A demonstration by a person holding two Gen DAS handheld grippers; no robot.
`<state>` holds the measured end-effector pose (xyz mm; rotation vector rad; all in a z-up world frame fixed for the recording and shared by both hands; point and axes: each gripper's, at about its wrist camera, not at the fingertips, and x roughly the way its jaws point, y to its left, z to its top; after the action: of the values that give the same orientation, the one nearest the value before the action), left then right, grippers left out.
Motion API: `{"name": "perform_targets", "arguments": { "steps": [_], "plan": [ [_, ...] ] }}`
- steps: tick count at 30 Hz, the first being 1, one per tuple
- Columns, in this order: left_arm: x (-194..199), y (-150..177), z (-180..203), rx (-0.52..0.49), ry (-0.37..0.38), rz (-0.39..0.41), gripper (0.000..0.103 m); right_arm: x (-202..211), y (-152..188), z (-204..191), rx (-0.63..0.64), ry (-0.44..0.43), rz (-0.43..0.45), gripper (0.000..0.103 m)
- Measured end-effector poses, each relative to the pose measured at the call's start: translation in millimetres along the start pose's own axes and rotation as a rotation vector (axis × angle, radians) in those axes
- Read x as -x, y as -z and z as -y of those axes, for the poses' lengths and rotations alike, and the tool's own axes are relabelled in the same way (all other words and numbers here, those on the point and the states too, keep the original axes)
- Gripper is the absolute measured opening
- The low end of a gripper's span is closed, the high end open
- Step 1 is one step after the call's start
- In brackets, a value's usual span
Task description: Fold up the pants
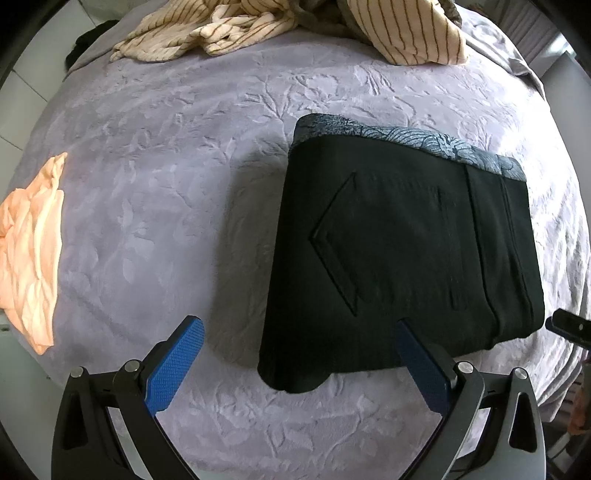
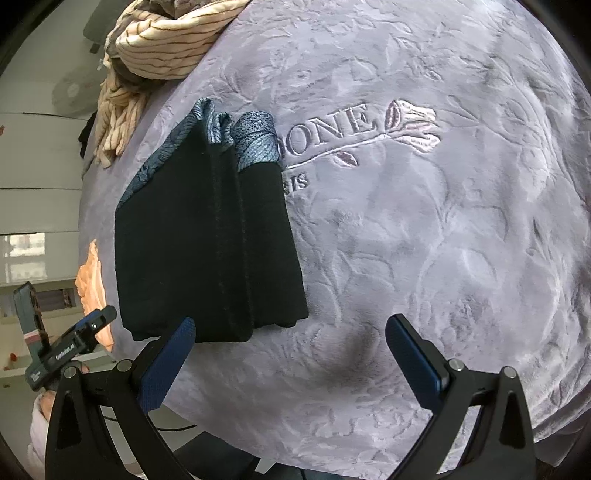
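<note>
An orange garment lies at the far left of the lilac embossed blanket. The left gripper hovers wide apart, holding nothing, near the folded black pants. Just right, the right gripper gapes wide, empty, over bare blanket.

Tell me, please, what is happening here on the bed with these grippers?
A person is folding pants with a handheld gripper in each hand. The black pants already lie folded into a compact rectangle on the lilac blanket, patterned waistband at the far end. Both the left gripper and the right gripper are open and hold nothing. A striped cloth and a peach garment lie apart, untouched.
</note>
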<state>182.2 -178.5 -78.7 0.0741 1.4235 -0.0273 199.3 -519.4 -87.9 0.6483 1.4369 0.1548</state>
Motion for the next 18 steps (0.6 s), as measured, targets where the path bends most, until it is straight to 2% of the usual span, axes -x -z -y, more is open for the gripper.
{"name": "perform_targets", "arguments": {
  "steps": [18],
  "plan": [
    [-10.1,-1.9,0.5,-0.002,0.031,-0.002,0.103,-9.7,-3.4,-6.3,0.01,0.001,-0.016,0.103]
  ]
}}
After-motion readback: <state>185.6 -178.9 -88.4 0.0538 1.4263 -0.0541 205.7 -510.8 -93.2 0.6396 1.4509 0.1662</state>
